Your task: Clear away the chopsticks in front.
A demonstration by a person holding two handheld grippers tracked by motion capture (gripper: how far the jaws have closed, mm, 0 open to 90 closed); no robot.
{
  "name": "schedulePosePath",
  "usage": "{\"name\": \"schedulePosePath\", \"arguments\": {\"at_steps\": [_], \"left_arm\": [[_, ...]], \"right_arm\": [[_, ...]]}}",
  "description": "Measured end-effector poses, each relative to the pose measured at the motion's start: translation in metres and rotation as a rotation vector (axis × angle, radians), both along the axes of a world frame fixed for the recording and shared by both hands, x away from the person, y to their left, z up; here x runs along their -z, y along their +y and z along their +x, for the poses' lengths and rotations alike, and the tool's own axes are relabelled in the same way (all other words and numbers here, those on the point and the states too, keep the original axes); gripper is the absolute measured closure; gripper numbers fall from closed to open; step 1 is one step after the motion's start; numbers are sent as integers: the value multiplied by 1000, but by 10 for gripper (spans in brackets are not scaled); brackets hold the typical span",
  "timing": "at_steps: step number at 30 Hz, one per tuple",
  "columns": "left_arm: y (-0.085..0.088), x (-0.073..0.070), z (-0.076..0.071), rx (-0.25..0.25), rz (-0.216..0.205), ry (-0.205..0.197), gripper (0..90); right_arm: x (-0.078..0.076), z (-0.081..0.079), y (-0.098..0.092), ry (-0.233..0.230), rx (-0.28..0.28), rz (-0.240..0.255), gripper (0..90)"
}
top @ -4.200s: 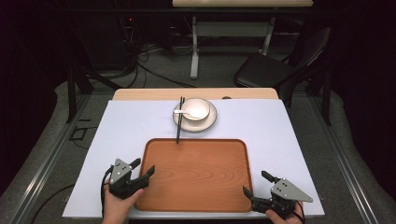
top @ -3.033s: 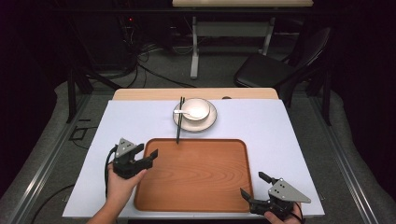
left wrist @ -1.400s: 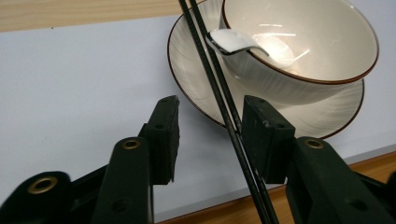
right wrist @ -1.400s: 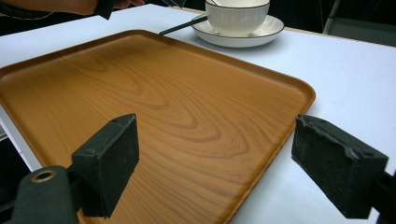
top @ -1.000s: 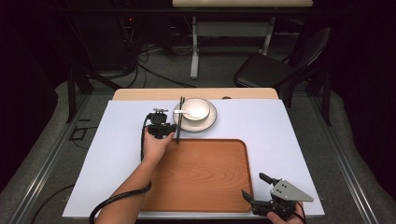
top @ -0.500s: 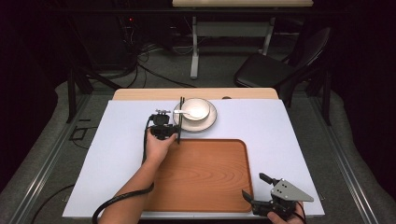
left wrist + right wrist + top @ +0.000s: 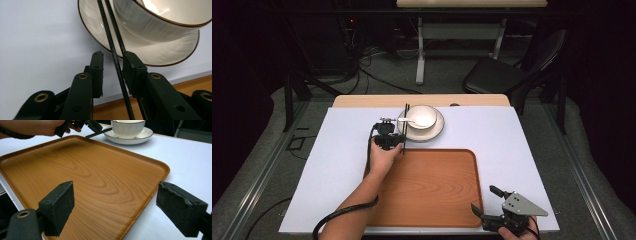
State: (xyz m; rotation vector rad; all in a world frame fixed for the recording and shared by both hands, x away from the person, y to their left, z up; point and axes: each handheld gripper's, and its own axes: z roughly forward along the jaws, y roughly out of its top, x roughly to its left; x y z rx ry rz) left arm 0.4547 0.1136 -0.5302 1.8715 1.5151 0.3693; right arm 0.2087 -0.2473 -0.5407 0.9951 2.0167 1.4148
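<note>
the left claw (image 7: 391,141) sits at the near end of the pair of black chopsticks (image 7: 405,125), just left of the plate (image 7: 435,132) and just beyond the far left corner of the wooden tray (image 7: 427,190). in the left gripper view the chopsticks (image 7: 117,67) run up between the two black jaws, leaning against the rim of the plate (image 7: 155,53). the jaws have just been closing a little, yet a gap shows between the left pad and the sticks, while the sticks lie close against the right pad; the claw (image 7: 113,72) is open around them and not clamped. a white bowl (image 7: 420,119) with a spoon (image 7: 412,121) in it stands on the plate.

the right claw (image 7: 487,202) rests at the near right corner of the tray, well apart from the dishes. in the right gripper view its jaws stand wide open with nothing between them, the tray (image 7: 87,182) lying beyond, and the left hand (image 7: 37,127) with its claw shows far off beside the bowl (image 7: 128,128). everything sits on a white surface (image 7: 512,145).
</note>
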Motion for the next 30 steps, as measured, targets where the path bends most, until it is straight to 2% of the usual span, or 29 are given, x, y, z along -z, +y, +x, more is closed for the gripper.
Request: {"name": "schedulePosePath", "arguments": {"at_steps": [5, 10, 16, 21, 27, 30], "left_arm": [[2, 6, 2, -16, -10, 22, 733], [1, 10, 2, -26, -8, 23, 771], [1, 14, 2, -34, -28, 29, 829], [2, 13, 2, -41, -22, 32, 858], [5, 12, 2, -54, -21, 29, 860], [7, 11, 1, -66, -24, 11, 861]], "right_arm": [[0, 0, 0, 0, 1, 2, 147], [0, 0, 0, 0, -1, 2, 147], [0, 0, 0, 0, -2, 4, 147], [0, 0, 0, 0, -3, 3, 147], [0, 0, 0, 1, -3, 3, 147], [0, 0, 0, 0, -2, 3, 147]]}}
